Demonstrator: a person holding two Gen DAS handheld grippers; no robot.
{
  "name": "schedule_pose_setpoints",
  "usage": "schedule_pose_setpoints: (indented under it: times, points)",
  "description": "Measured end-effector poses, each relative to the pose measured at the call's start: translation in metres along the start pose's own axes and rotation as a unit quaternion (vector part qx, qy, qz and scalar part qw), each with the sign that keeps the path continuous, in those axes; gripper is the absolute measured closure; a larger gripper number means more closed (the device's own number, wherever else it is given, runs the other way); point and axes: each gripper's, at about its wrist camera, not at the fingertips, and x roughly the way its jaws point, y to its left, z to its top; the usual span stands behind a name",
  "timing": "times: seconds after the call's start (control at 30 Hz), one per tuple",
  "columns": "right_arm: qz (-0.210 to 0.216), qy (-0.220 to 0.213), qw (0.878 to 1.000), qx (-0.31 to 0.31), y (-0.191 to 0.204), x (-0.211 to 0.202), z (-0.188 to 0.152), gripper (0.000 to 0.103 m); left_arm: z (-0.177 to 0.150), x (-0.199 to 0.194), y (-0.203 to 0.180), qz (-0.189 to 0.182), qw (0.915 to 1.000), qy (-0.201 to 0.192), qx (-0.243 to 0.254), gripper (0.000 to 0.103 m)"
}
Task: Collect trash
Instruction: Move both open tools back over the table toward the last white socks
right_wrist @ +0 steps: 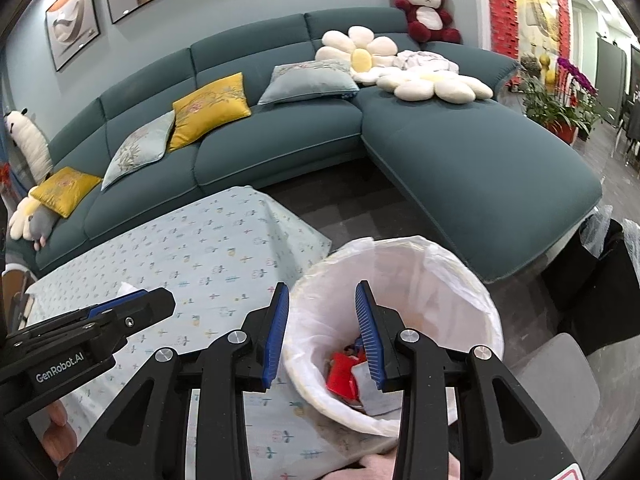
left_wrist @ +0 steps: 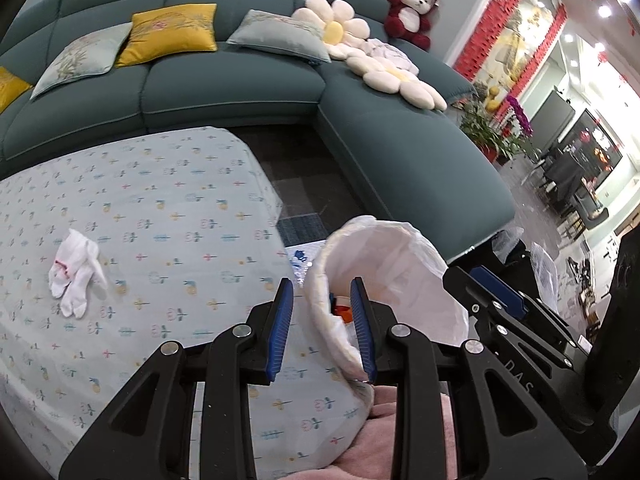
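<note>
A round trash bin lined with a white bag [right_wrist: 420, 276] stands just past the table's right edge; red and grey trash [right_wrist: 348, 376] lies in its bottom. It also shows in the left wrist view [left_wrist: 392, 256]. My right gripper [right_wrist: 322, 296] is open and empty, hovering over the bin's near-left rim. My left gripper [left_wrist: 320, 290] is open and empty, over the table corner beside the bin's rim. A crumpled white tissue with red marks [left_wrist: 74, 272] lies on the table at the left. The right gripper's body [left_wrist: 512, 312] shows to the right of the bin.
The table wears a pale blue patterned cloth [left_wrist: 160, 208]. A teal sectional sofa [right_wrist: 280, 148] with cushions, flower pillows and a red plush bear [right_wrist: 428, 8] wraps behind and to the right. Dark floor lies between. Black bags [right_wrist: 600, 272] sit at the right.
</note>
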Motion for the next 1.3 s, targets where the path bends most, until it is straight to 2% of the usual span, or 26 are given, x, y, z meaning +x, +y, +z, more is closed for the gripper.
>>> schedule_pose_setpoints:
  times: [0.37,0.47,0.5,0.7,0.97,1.1,1.3]
  points:
    - [0.032,0.024,0.998,-0.045,0.063,0.02,-0.004,0.069,-0.004,-0.013,0.072,0.034,0.998,-0.006,-0.054,0.074]
    - [0.043,0.033,0.997,-0.063,0.087,0.028,-0.007,0.069,-0.006,-0.017,0.1,0.052,0.9961,-0.007,-0.071,0.066]
    - [0.047,0.036,0.996,-0.07,0.096,0.032,-0.007,0.069,-0.007,-0.018,0.11,0.06,0.9951,-0.008,-0.079,0.062]
    - [0.076,0.065,0.99,-0.098,0.151,0.061,-0.014,0.069,-0.019,-0.022,0.175,0.101,0.9877,-0.001,-0.119,0.059]
    - [0.111,0.11,0.977,-0.143,0.233,0.117,-0.031,0.069,-0.032,-0.016,0.268,0.149,0.9723,0.022,-0.179,0.058]
    - [0.12,0.133,0.972,-0.153,0.263,0.147,-0.038,0.069,-0.033,-0.005,0.298,0.153,0.9677,0.036,-0.197,0.057]
    - [0.125,0.153,0.968,-0.156,0.289,0.185,-0.041,0.069,-0.032,0.019,0.324,0.141,0.9664,0.055,-0.208,0.057]
